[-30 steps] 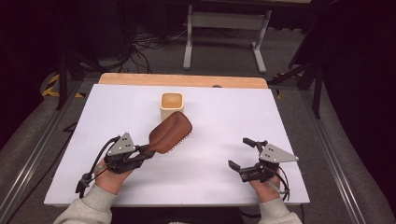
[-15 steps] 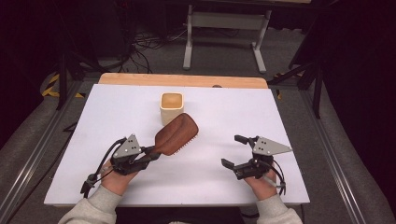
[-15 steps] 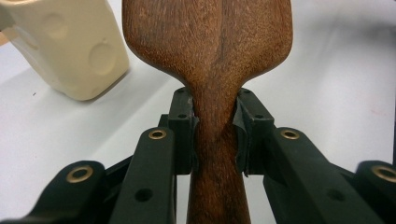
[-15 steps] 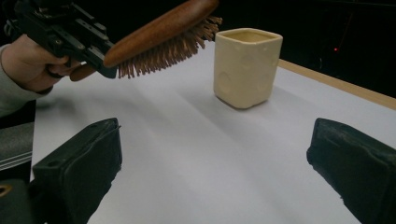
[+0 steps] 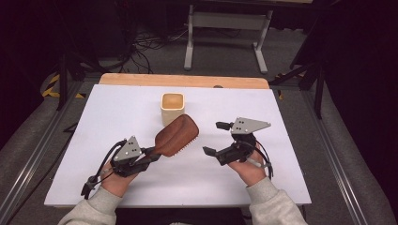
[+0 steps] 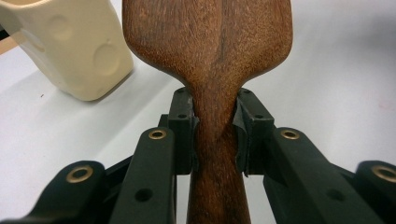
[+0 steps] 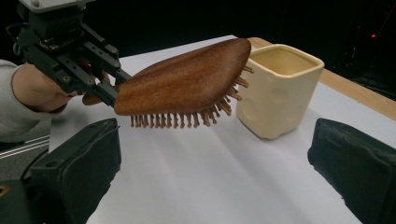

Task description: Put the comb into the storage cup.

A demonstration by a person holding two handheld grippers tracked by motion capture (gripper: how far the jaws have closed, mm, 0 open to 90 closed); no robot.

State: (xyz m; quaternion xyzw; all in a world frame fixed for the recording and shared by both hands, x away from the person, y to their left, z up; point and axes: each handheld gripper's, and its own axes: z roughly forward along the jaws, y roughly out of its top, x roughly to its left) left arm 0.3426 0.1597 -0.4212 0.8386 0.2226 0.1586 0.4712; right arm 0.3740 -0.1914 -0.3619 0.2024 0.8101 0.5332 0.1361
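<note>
Wooden hairbrush (image 5: 176,136) is clamped by its handle in the left tool (image 5: 149,154), raised over the white table (image 5: 117,112), bristles down; its head tip sits just beside the cream square cup (image 5: 172,107); the right tool (image 5: 215,139) hovers nearby, jaws spread wide, gripping nothing.
</note>
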